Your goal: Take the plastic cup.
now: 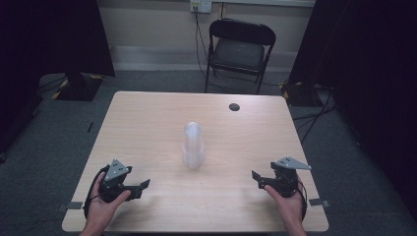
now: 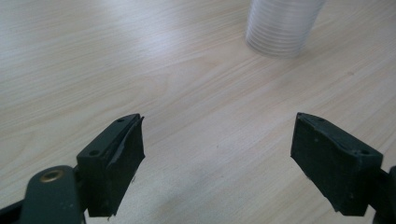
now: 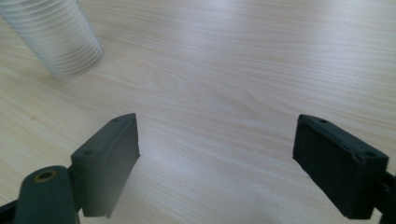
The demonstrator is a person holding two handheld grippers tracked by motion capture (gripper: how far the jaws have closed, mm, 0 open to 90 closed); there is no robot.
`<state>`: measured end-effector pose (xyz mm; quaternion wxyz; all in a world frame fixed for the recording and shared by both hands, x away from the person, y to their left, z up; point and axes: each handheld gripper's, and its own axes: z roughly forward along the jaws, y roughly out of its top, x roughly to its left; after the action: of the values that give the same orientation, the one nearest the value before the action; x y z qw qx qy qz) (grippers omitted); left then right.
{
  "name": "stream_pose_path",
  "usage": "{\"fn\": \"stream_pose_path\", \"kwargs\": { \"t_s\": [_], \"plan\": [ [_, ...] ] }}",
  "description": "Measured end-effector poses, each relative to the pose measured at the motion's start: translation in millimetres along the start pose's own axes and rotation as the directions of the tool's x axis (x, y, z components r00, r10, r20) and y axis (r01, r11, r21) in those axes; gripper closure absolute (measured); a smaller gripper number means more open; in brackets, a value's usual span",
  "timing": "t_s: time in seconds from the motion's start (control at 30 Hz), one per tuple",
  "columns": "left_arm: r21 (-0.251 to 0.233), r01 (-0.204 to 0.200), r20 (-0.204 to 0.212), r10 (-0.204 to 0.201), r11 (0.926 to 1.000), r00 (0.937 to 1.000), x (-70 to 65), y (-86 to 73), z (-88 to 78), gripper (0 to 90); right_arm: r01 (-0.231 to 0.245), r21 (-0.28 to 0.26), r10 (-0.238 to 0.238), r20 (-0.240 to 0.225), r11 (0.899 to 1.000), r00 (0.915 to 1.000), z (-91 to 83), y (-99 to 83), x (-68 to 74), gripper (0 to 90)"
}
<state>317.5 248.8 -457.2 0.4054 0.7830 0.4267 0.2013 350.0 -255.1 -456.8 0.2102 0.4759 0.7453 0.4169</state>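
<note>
**Pale wooden desk with one stack of cups**

Light wood covers the desk, and a black folding chair stands behind it on grey carpet. At the middle of the desk stands a tall stack of clear plastic cups, upright. The left tongs are held near the front left corner, jaws spread wide with nothing between them. The right tongs are near the front right corner, also spread wide. Both are well apart from the stack
</note>
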Motion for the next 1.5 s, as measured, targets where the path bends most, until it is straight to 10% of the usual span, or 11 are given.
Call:
{"fn": "stream_pose_path", "kwargs": {
  "t_s": [0.9, 1.5],
  "plan": [
    [0.002, -0.030, 0.016, 0.030, 0.9996, 0.9994, -3.2, -0.8, -0.6, 19.5, 0.033, -0.035, -0.035, -0.053, 0.999, 0.9980, 0.0, 25.7, 27.5, 22.7],
    [0.002, -0.023, 0.026, 0.023, 0.9997, 0.9994, -3.8, -0.1, 1.0, 19.8, 0.033, -0.105, -0.060, -0.262, 0.994, 0.9633, 23.0, 60.5, 53.9, 21.4]
  ]
}}
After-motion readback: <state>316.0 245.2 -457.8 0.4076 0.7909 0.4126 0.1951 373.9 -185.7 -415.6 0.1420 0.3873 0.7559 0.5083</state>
